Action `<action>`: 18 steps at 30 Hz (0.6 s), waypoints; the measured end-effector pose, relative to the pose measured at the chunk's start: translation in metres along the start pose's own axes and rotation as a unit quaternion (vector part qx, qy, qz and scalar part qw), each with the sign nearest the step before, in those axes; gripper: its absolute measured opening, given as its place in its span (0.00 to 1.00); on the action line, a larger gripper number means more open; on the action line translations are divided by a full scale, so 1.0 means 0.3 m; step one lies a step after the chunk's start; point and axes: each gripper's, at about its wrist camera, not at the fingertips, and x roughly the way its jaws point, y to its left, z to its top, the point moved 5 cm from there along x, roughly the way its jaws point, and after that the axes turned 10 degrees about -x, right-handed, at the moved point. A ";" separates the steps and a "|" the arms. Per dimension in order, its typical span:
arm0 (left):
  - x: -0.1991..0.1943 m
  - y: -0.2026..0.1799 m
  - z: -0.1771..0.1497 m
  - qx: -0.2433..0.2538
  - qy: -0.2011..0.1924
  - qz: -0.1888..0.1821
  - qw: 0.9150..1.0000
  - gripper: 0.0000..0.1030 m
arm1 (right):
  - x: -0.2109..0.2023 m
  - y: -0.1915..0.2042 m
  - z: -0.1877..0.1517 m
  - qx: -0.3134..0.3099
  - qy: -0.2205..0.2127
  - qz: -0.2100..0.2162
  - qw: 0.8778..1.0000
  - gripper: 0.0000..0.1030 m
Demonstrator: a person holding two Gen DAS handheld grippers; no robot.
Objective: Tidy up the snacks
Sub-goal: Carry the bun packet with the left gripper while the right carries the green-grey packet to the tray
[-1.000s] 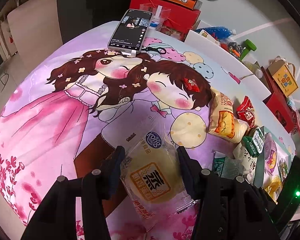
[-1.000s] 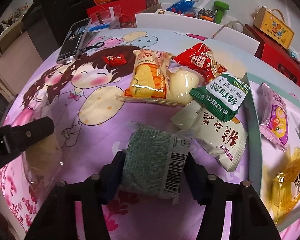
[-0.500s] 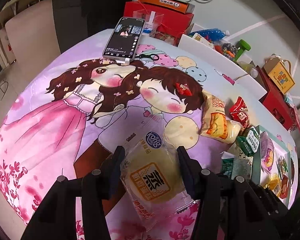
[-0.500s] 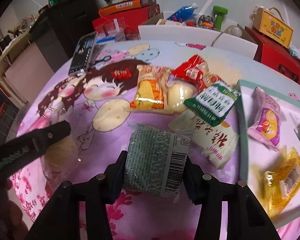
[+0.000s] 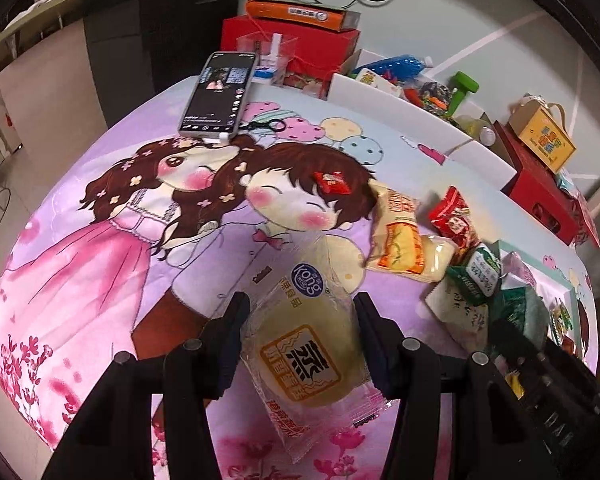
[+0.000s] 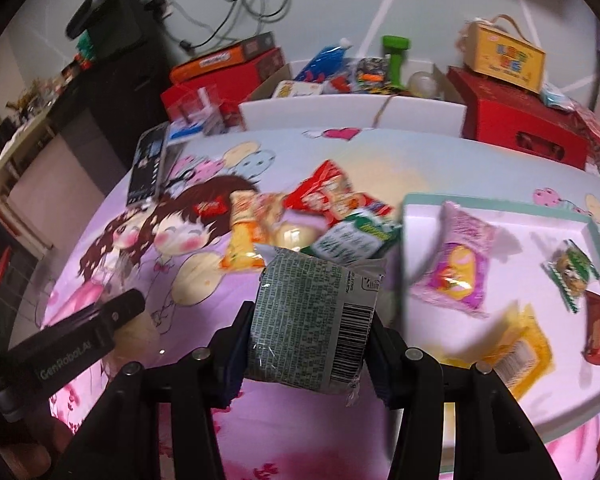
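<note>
Cake (image 5: 308,344) clamped in my left claw (image 5: 300,336), green pack (image 6: 312,320) in right claw (image 6: 308,344); I carry both over tray (image 6: 500,204), release low, clear of others.

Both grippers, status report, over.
Left gripper shut on clear-wrapped yellow cake. Right gripper shut on green packet, raised near white tray. Nothing blocking.

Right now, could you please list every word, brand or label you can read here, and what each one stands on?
"Kong": blue round logo on the clear cake packet in the left claw.
"GenRoboLAI", last letters uncertain: side of the left claw, seen from the right wrist.
Green packet in the right claw: print and barcode too small.
Other packets, boxes, phone: blurred.
</note>
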 end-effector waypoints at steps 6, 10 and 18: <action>0.004 -0.083 -0.018 0.023 0.010 -0.015 1.000 0.53 | -0.036 -0.136 0.006 0.036 -0.008 -0.022 0.999 0.52; 0.000 -0.162 -0.025 0.044 0.015 -0.024 0.999 0.53 | -0.072 -0.233 0.011 0.066 -0.018 -0.033 0.997 0.52; -0.042 -0.381 -0.012 0.102 0.008 -0.047 0.994 0.53 | -0.157 -0.445 -0.012 0.130 -0.035 -0.072 0.988 0.52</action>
